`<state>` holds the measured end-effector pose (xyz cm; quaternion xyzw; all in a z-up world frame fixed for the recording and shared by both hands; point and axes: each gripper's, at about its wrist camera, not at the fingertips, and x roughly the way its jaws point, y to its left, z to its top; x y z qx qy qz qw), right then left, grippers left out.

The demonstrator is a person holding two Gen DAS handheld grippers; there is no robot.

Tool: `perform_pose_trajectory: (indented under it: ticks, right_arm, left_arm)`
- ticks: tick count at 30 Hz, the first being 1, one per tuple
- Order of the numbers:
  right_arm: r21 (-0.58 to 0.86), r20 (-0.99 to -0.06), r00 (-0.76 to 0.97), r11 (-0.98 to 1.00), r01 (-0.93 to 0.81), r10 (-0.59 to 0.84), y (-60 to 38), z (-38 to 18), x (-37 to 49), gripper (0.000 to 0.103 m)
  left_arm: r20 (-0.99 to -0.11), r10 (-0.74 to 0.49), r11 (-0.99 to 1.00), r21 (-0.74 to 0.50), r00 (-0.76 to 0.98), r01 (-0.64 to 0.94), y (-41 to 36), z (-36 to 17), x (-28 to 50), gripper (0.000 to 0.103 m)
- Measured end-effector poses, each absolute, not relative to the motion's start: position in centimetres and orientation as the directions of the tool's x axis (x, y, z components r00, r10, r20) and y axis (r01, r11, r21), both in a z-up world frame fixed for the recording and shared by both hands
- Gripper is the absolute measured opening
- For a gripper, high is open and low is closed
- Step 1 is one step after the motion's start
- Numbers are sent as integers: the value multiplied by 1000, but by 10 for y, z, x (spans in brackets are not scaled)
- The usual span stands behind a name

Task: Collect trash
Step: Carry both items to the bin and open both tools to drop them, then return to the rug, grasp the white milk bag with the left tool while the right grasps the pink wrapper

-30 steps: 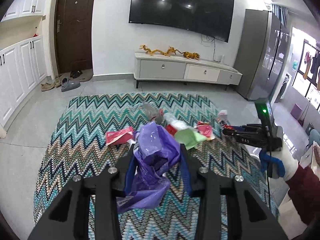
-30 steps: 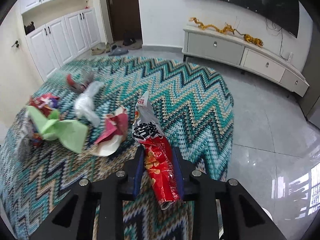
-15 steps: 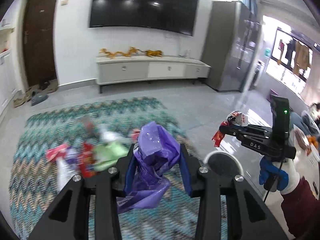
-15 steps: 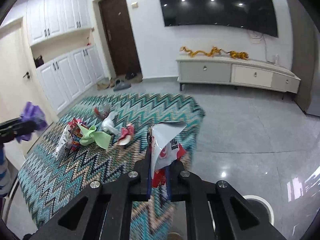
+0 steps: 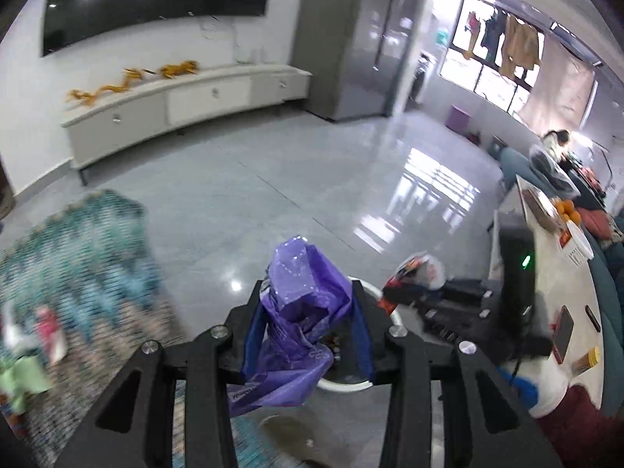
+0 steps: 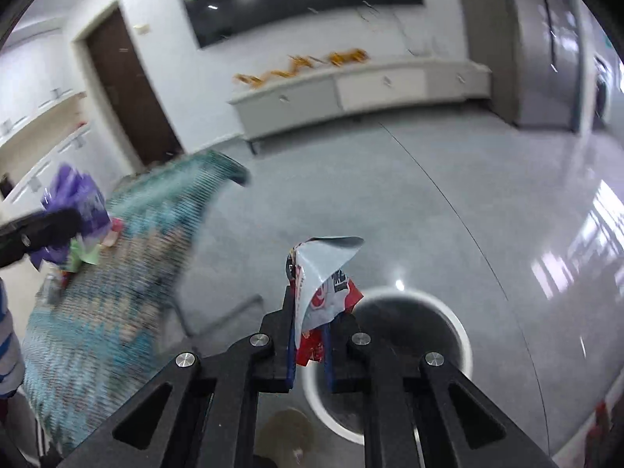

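My left gripper (image 5: 308, 304) is shut on a crumpled purple plastic bag (image 5: 300, 312), which hangs over the near rim of a round white-rimmed trash bin (image 5: 384, 323) on the grey floor. My right gripper (image 6: 308, 312) is shut on a red and white snack wrapper (image 6: 323, 292) just left of that bin (image 6: 448, 316), whose dark inside shows behind the jaws. In the left wrist view the right gripper (image 5: 394, 292) with the wrapper (image 5: 417, 269) is at the right. The right wrist view shows the left gripper (image 6: 58, 226) with the purple bag (image 6: 78, 195) at far left.
The zigzag rug (image 5: 78, 257) lies to the left with several trash pieces, among them a green sheet (image 5: 19, 374) and a red wrapper (image 5: 50, 331). A white TV cabinet (image 5: 175, 101) lines the far wall. A counter with oranges (image 5: 561, 206) stands at right.
Both grippers swung right, off the rug and over the grey floor, carrying the purple bag and the snack wrapper. The bin has come into view under them.
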<state>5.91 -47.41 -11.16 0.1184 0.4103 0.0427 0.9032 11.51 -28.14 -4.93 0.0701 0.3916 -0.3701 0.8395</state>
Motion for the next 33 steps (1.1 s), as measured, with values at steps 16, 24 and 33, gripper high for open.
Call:
perform_pose_trajectory:
  ticks: [16, 24, 33]
  right_arm:
    - [226, -805, 589, 955, 191, 72, -535, -155, 44, 37]
    - [206, -759, 648, 968, 142, 67, -505, -121, 41, 42]
    - [192, -684, 719, 981, 15, 123, -441, -65, 37, 43]
  left_arm:
    - [-726, -624, 659, -289, 289, 695, -357, -75, 134, 65]
    - [-697, -552, 757, -188, 458, 626, -303, -50, 117, 65]
    - [-642, -401, 885, -87, 654, 457, -203, -22, 97, 65]
